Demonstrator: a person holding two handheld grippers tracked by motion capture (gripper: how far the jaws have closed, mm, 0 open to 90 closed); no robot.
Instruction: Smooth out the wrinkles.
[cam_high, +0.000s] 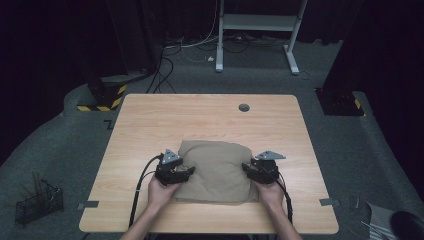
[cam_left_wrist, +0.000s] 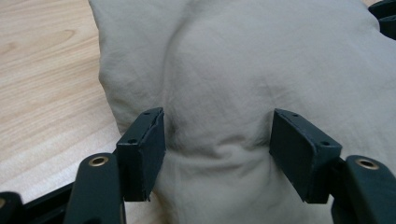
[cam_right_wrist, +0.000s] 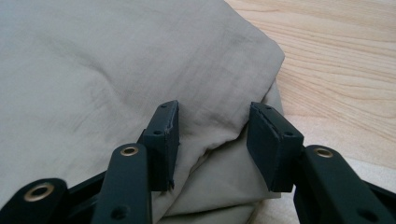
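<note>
**Gripping the folded cloth at both sides**

Working the beige folded cloth, which lies at the near middle of the wooden table. Your left gripper sits at its left edge with the jaws spread and a ridge of fabric bulging between them; the pads look to be only brushing it, so it's released, not clamped. Your right gripper straddles the right corner where the layers stack; its jaws are apart too, with the fold between them and nothing pinched.

To do this well, I'd say:
- push both a bit deeper so every layer is inside the pads
- close both at once, evenly
- keep the wrists low so the bottom layer doesn't slip out
</note>
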